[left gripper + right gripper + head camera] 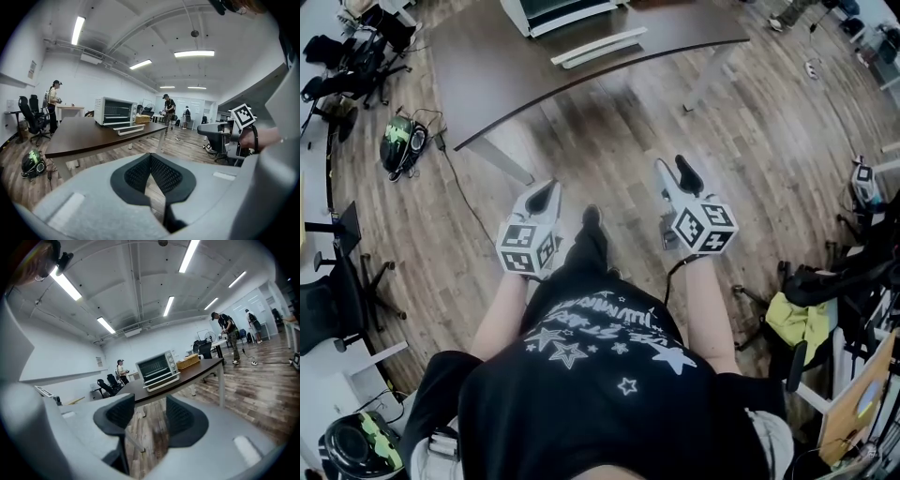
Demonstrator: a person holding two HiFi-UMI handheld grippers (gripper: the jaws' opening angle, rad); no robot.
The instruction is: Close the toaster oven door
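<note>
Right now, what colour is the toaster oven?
White: the toaster oven shows best in the right gripper view.

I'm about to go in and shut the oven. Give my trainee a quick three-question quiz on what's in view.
1. True or false: the door of the toaster oven is already shut.
2. Which gripper's jaws stand apart with nothing between them? A left, B right, C both.
3. Fill in: the toaster oven stands on a dark ____.
Key: 1 false, the door lies folded down. 2 B: the right gripper is open, and the left gripper has its jaws together. 3 table.
</note>
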